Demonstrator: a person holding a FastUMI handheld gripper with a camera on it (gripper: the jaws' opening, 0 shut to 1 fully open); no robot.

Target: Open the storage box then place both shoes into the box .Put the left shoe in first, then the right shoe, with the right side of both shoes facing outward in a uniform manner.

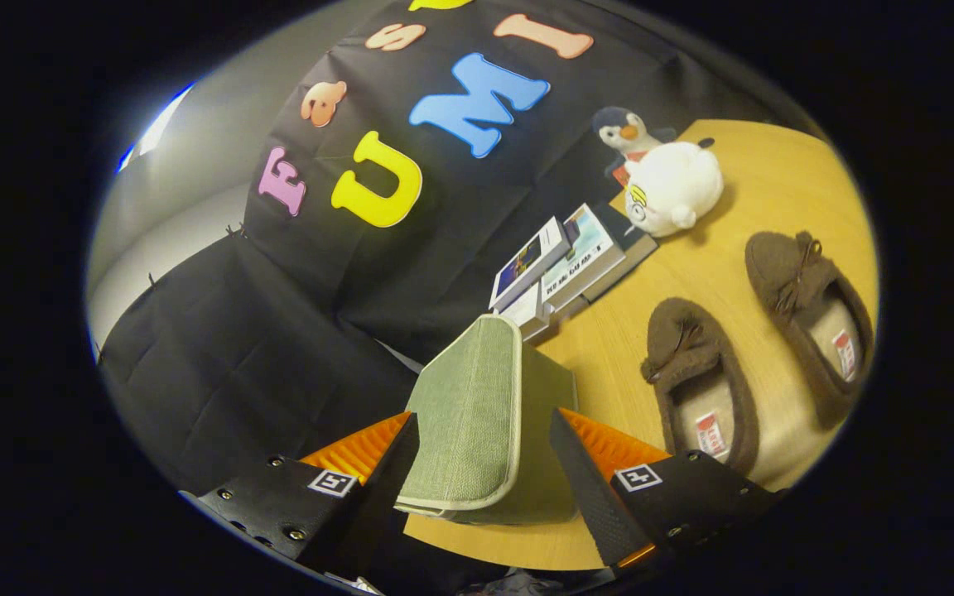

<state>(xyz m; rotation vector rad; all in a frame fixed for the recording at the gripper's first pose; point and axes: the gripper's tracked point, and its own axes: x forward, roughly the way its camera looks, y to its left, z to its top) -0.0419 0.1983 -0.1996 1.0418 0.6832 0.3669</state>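
The gripper [484, 463] is standing apart around the sage-green woven fabric box lid [467, 414] (opening step); next, swinging it clear before the two brown suede moccasins [701, 385] go in

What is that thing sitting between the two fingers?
The green storage box's lid, in the gripper view; the hand-held gripper straddles it, fingers open, apparently not pressing it.
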